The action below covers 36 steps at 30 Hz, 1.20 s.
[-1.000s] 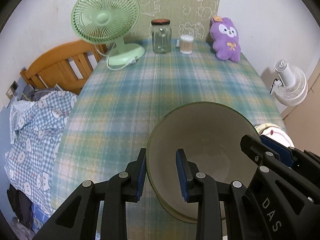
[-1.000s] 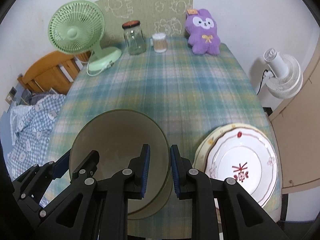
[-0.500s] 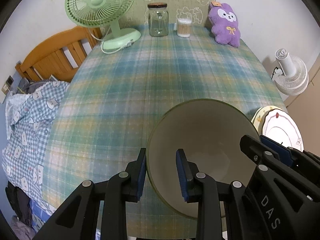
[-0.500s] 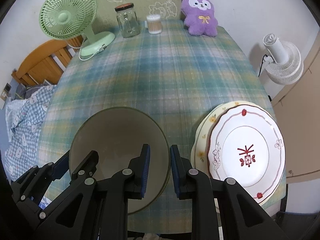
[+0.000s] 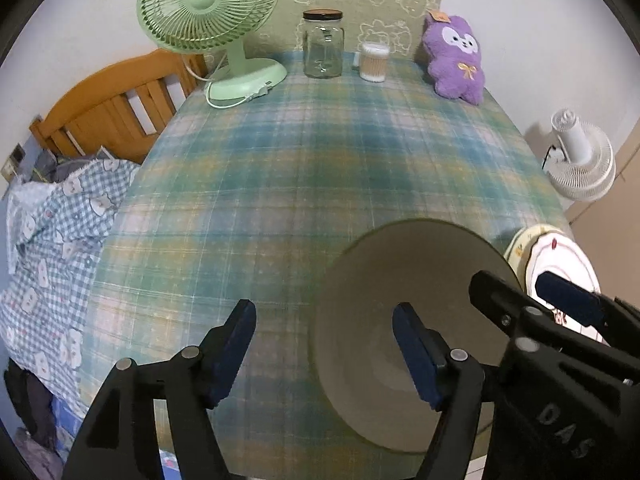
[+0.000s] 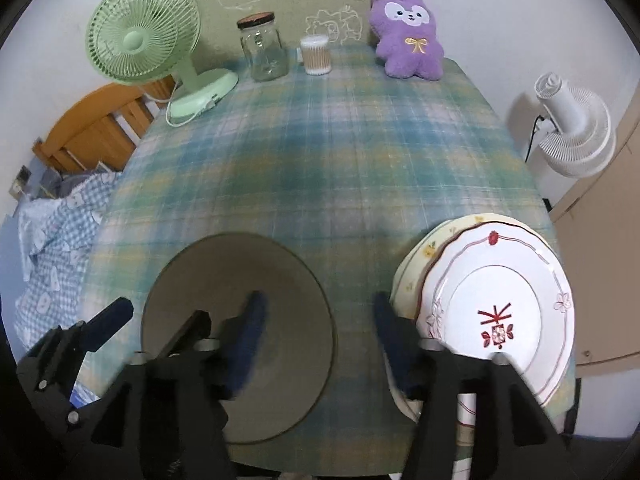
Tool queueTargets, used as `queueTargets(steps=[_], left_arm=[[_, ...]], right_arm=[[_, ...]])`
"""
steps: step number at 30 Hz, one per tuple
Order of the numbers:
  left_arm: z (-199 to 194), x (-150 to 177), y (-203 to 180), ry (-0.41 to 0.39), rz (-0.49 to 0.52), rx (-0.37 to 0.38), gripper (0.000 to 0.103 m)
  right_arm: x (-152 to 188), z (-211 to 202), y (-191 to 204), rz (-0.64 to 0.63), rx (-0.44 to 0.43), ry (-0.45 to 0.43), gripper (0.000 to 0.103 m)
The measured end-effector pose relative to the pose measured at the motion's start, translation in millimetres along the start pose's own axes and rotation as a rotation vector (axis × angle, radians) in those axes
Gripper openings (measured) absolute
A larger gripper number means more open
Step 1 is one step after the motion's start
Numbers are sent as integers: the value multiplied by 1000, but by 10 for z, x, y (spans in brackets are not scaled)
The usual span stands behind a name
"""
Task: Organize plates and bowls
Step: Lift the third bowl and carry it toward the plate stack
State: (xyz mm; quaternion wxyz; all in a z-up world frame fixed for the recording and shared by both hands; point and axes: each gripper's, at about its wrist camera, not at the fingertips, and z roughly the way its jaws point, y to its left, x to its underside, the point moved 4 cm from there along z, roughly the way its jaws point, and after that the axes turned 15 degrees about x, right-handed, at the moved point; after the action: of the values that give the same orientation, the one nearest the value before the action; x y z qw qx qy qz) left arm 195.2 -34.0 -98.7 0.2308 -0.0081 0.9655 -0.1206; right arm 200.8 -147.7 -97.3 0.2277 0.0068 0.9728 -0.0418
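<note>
bowl [image 6: 240, 332] on cloth, near edge, left of plates [image 6: 496, 312] | my left gripper [image 5: 324, 344] and right gripper [image 6: 320, 320] both spread, holding nothing | step: bowl looks released | next: back off without nudging its rim

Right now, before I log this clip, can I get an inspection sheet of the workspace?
Surface: table under a green-blue plaid tablecloth, middle bare.
Job's things: olive bowl upright at the near edge; white red-patterned plate stacked on a cream plate to its right.
Clutter: green desk fan, glass jar, cotton swab tub and purple plush toy along the far edge.
Grippers: left gripper and right gripper both have their jaws open; neither holds anything.
Cables: green fan cord on the cloth; dark cord at the white fan.
Surroundings: wooden bed frame, checked bedding, white floor fan.
</note>
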Motion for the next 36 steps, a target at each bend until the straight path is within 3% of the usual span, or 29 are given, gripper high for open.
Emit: queueTargets(steps=[5, 16, 21, 25, 28, 36], left_arm=[[127, -11, 95, 33, -7, -5, 73], [390, 51, 97, 83, -13, 63, 70], [402, 50, 44, 84, 17, 90, 63], [395, 81, -17, 88, 51, 80, 54], [393, 118, -57, 89, 60, 83, 50], [385, 124, -61, 83, 51, 84, 49]], right_arm=[[-16, 194, 19, 6, -15, 53, 65], [2, 511, 114, 2, 3, 115, 63], [30, 536, 147, 22, -15, 130, 56], [92, 514, 171, 39, -19, 140, 43], [119, 489, 173, 23, -14, 133, 40], [125, 485, 154, 19, -16, 134, 40]])
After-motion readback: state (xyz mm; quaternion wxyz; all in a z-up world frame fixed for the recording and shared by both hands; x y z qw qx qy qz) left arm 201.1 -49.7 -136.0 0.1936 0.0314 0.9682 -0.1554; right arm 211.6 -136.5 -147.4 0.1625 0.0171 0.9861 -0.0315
